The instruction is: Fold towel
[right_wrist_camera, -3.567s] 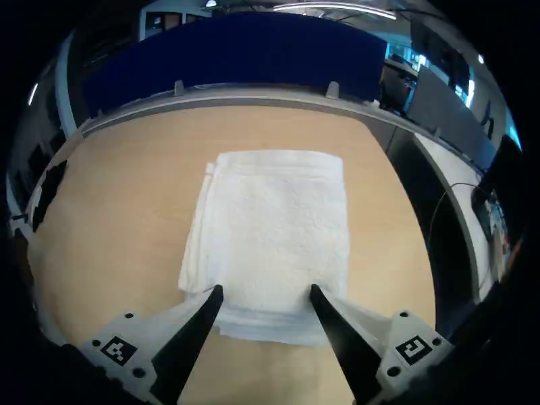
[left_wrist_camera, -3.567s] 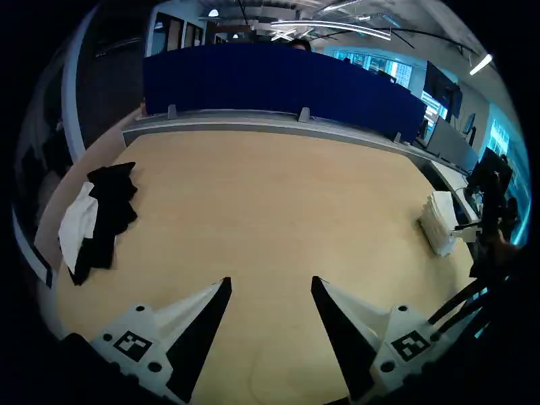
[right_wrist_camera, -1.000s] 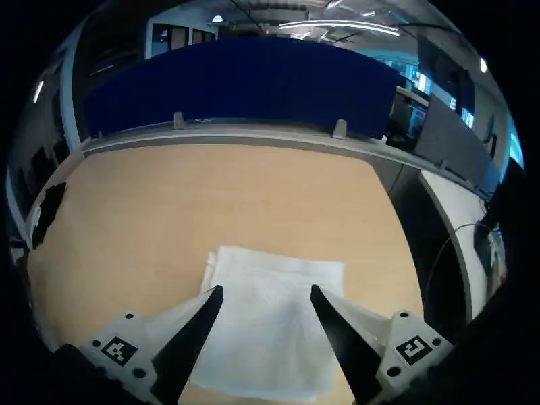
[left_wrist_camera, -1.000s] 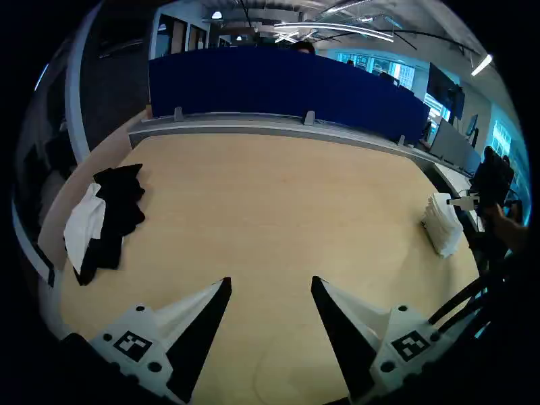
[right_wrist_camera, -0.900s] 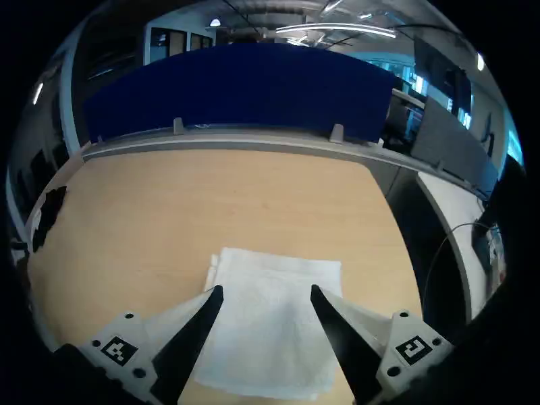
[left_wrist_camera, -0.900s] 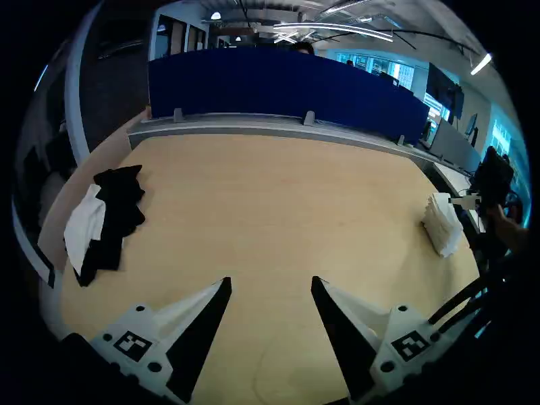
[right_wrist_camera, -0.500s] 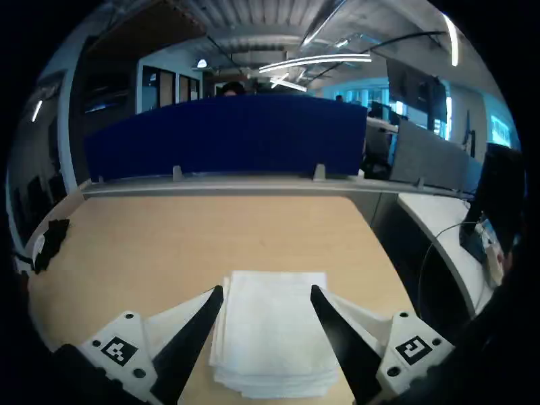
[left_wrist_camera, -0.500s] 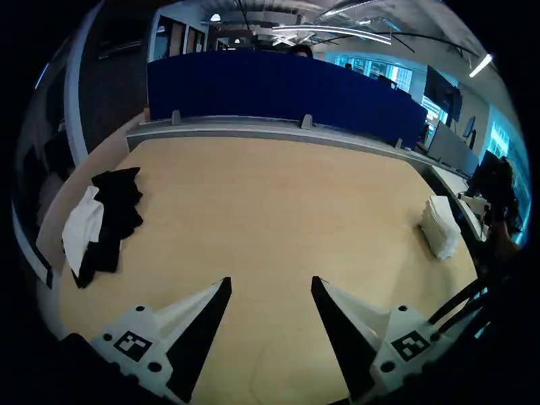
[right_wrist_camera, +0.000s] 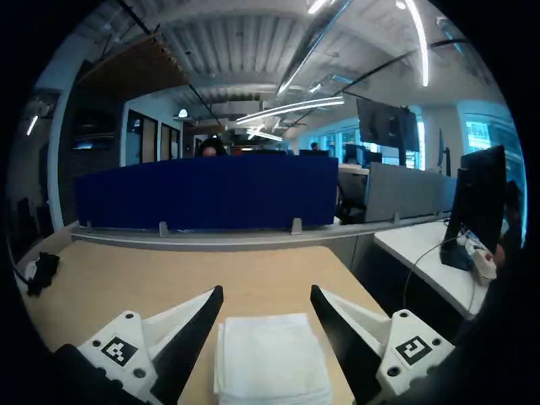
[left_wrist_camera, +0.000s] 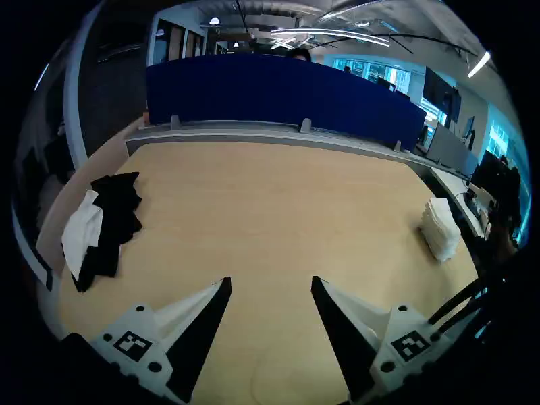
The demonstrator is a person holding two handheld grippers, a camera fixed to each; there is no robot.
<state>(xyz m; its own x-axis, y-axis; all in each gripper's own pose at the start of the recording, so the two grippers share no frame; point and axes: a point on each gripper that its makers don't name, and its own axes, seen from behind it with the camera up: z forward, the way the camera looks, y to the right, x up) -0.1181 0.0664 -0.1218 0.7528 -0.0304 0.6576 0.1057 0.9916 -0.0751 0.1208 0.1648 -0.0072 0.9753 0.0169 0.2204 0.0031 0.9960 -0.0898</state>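
White with black inner faces, the jaws of the left gripper (left_wrist_camera: 270, 280) are standing spread, with nothing between them but bare pale wood. They are hanging over the near part of the table (left_wrist_camera: 270, 202). In the left gripper view the folded white towel (left_wrist_camera: 440, 228) is lying far off at the table's right edge, well apart from this gripper. At the opposite, left edge a heap of cloths (left_wrist_camera: 101, 226) is lying, its black pieces partly covering a white one. A grey rail (left_wrist_camera: 270, 131) is running along the far side of the table, and a blue partition (left_wrist_camera: 283, 88) is standing just behind it.

The jaws of the right gripper (right_wrist_camera: 264, 290) are also standing spread and are pinching nothing. In the right gripper view the towel (right_wrist_camera: 270, 358) is lying flat on the table as a neat stack of layers. It is showing in the gap between the two fingers and reaching nearly from one to the other. Whether the fingers are touching it I cannot tell. Farther out, the blue partition is crossing the middle of the view, and the heap of cloths (right_wrist_camera: 42, 270) is showing as a small dark shape at the far left. To the right, beyond the table, a dark monitor (right_wrist_camera: 476, 202) is standing on a neighbouring white table. Long strip lights (right_wrist_camera: 290, 108) are glowing on the ceiling.
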